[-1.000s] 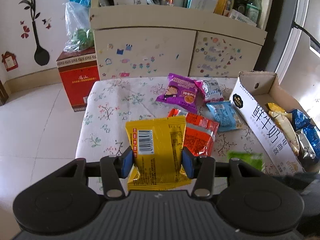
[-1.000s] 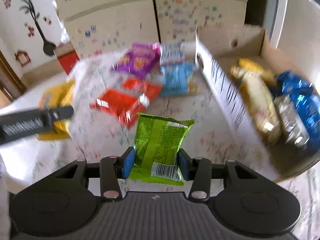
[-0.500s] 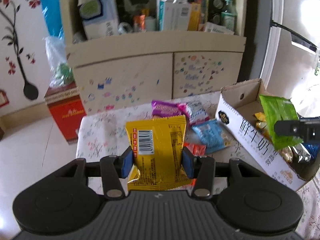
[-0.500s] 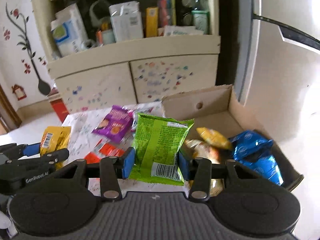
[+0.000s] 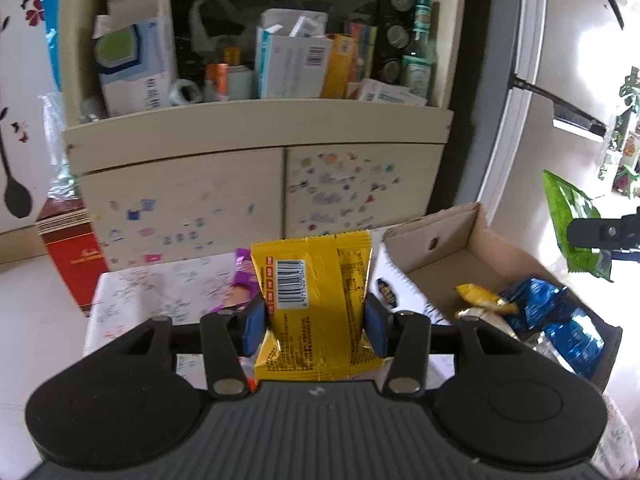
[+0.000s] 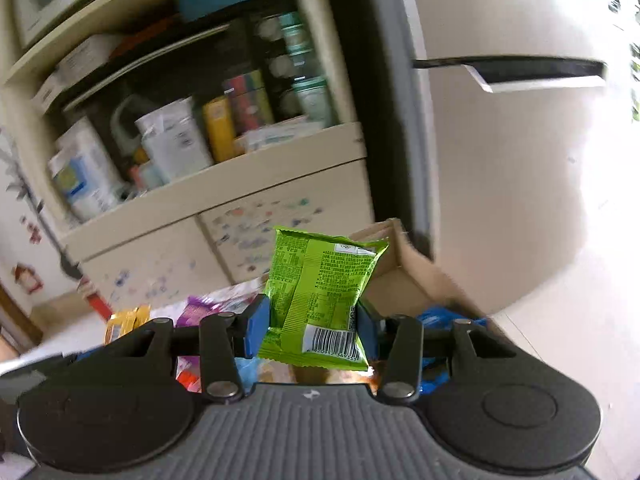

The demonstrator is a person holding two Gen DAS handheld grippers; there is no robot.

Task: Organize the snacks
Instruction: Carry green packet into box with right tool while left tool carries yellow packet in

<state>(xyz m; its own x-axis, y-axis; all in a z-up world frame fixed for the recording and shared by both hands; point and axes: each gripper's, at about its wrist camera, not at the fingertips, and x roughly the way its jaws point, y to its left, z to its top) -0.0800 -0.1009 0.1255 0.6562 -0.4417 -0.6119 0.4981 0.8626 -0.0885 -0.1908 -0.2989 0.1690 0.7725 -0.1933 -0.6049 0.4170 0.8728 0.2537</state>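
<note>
My left gripper (image 5: 315,322) is shut on a yellow snack packet (image 5: 316,280), barcode facing me, held in the air beside the near wall of the open cardboard box (image 5: 448,240). Inside the box lie a yellow packet (image 5: 480,298) and blue packets (image 5: 560,320). My right gripper (image 6: 310,328) is shut on a green snack packet (image 6: 320,284) and hangs over the box (image 6: 404,268). In the left wrist view the green packet (image 5: 568,216) and the right gripper's black fingers (image 5: 600,232) show at the right edge, above the box. A purple packet (image 5: 240,280) lies on the table.
A floral-clothed table (image 5: 160,288) carries the box and leftover packets (image 6: 192,312). Behind it stands a cream cabinet (image 5: 256,192) with a crowded shelf of cartons and bottles. A red carton (image 5: 68,256) sits on the floor at the left. A white curved wall (image 6: 520,180) rises on the right.
Both grippers rose and swung right toward the box, each keeping its packet. The green packet went from low over the table to above the box. The views tilted up to the cabinet shelf.
</note>
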